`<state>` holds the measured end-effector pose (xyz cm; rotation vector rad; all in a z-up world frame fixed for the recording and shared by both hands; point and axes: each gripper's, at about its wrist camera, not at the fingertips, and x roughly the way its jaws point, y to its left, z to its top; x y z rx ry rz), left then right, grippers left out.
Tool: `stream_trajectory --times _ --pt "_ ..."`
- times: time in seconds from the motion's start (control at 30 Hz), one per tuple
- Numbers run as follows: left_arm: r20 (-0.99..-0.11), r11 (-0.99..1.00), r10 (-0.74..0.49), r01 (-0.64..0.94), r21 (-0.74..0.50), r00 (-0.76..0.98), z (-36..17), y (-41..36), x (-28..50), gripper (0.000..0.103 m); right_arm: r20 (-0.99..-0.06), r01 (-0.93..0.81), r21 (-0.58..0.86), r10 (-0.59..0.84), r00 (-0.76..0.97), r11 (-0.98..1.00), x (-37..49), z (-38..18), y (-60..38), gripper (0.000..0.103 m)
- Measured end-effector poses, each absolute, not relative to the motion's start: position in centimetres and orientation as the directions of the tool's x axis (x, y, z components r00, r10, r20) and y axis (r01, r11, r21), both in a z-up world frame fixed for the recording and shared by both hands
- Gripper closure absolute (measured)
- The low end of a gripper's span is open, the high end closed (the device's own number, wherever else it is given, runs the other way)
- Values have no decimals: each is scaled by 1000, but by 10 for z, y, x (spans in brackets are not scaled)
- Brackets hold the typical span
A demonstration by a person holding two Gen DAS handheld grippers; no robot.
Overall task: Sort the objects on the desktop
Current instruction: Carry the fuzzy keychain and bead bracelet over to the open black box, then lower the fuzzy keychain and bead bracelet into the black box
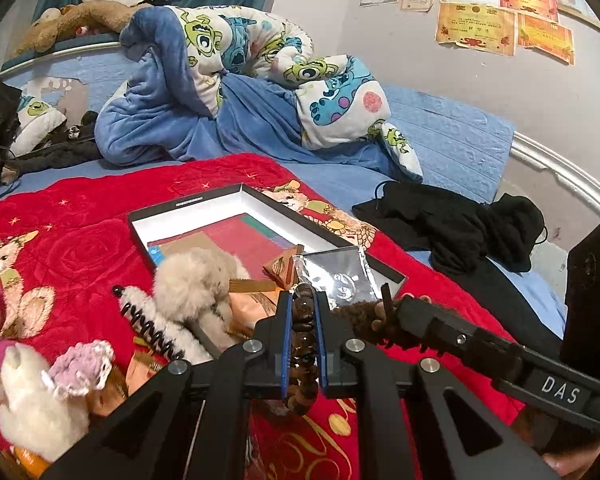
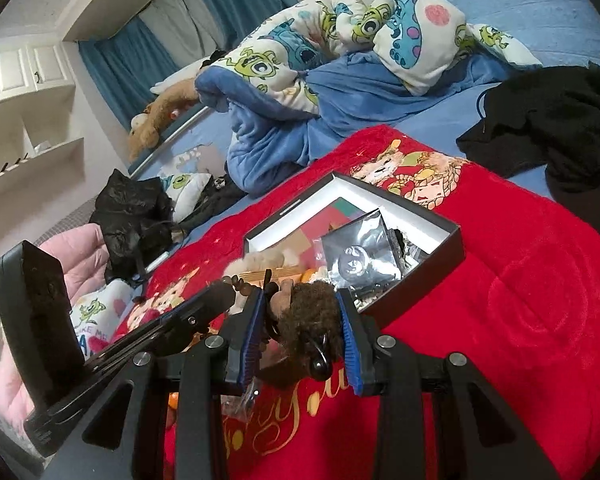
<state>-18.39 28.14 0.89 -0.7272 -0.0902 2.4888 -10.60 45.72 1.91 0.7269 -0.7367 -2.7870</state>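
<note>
- A string of brown wooden beads [image 1: 303,332] is clamped in the left hand-held gripper [image 1: 303,312], jaws shut on it; strand hangs below.
- A brown fuzzy plush keychain [image 2: 302,320] is gripped by the right hand-held gripper [image 2: 302,316], w/ ring dangling.
- Both are held just short of the open black box [image 1: 204,200] on the red blanket [image 1: 80,248], prob. for dropping in.
- Silver foil pouch [image 2: 356,256] is already propped in the box; fluffy toys remain outside.

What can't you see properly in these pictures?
- Bead string, left wrist view: its lower end hangs behind the left tool.
- Brown fuzzy toy, right wrist view: the right tool covers its sides.
- Box: the silver packet and fluffy toy hide part of its contents.
- Wall certificates: print too small.
</note>
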Motion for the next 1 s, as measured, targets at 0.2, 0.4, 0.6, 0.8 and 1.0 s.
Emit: stream_trajectory --times 0.2,0.4,0.6,0.8,1.0 --pt "-465 -844 530 -496 -204 -709 0 283 -197 92 -380 59 479 -268 -885 -876 -118 16 459 69" --pt "-450 -834 546 -507 -216 -706 -8 277 -208 92 -339 92 433 -257 -905 -897 -146 12 467 69" --pt "-460 -840 539 -490 -234 -706 -24 277 -225 92 -378 133 424 -308 -873 -896 -176 -11 468 69" --pt "-476 -845 530 -485 -225 -702 -34 280 -227 92 -381 124 456 -319 -868 -881 -179 -20 473 69" --pt "-473 -841 536 -495 -221 -699 -39 282 -227 92 -374 126 449 -314 -873 -885 -174 -21 472 69"
